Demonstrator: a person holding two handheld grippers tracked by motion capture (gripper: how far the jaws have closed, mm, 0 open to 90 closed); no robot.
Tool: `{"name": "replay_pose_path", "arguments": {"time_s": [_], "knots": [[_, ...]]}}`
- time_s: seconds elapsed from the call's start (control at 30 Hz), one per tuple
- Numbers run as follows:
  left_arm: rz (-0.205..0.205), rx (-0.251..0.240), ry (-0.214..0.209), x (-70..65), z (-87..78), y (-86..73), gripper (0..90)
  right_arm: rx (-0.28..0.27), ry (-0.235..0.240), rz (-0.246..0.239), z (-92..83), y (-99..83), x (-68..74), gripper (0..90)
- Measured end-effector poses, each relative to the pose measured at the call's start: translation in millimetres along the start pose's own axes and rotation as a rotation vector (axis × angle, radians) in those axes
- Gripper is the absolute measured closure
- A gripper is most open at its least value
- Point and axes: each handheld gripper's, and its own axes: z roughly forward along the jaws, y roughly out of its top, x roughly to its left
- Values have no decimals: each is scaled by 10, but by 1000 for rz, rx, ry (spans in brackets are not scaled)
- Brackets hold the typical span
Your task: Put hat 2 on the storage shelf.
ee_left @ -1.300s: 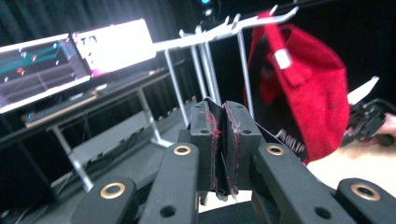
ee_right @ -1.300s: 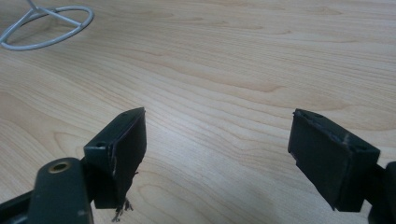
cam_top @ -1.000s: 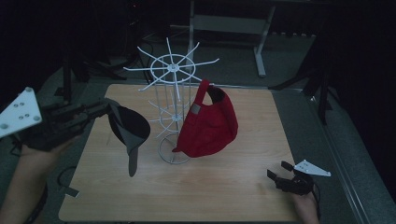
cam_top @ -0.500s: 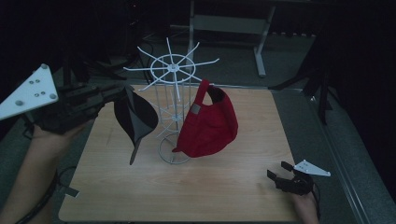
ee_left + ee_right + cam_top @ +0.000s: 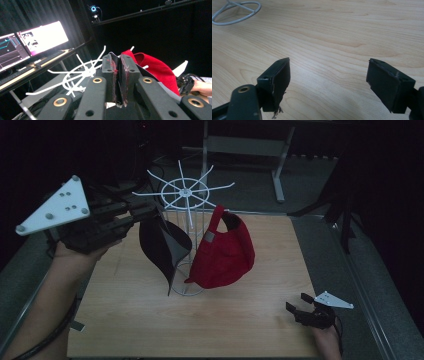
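Note:
A white wire rack (image 5: 184, 194) with spokes at its top stands mid-table; a red cap (image 5: 222, 254) hangs on its right side. My left gripper (image 5: 145, 215) is raised at the left of the rack, shut on the edge of a black cap (image 5: 162, 246) that dangles below it beside the rack's pole. In the left gripper view the jaws pinch a thin black fabric edge (image 5: 119, 82), with the rack's spokes (image 5: 77, 73) and the red cap (image 5: 155, 68) just beyond. My right gripper (image 5: 301, 309) rests open at the table's near right corner, nothing between its pads (image 5: 277, 80).
The wooden table (image 5: 250, 320) has bare room in front of and right of the rack's ring base (image 5: 235, 11). A metal frame stand (image 5: 240, 145) is behind the table. Lit monitors (image 5: 37, 40) stand off to the left in the left gripper view.
My left gripper has risen and moved right toward the rack's top, carrying the black cap with it. The right gripper has stayed still.

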Motion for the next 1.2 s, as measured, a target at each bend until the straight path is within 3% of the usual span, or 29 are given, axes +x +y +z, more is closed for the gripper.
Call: {"name": "replay_pose_path", "arguments": {"time_s": [0.33, 0.57, 0.87, 1.03, 1.2], "knots": [[-6, 22, -30, -128, 43, -110, 833, 4, -2, 0, 3, -4, -2, 193], [-2, 90, -13, -234, 80, -273, 826, 3, -1, 2, 1, -5, -6, 193], [-39, 78, -9, -230, 55, -450, 810, 3, -1, 4, 1, -8, -8, 193], [-51, 66, -13, -240, 11, -481, 690, 0, 1, 4, -1, -9, -6, 193], [-70, 71, -10, -256, -48, -536, 676, 0, 2, 4, -2, -9, -6, 193]]}}
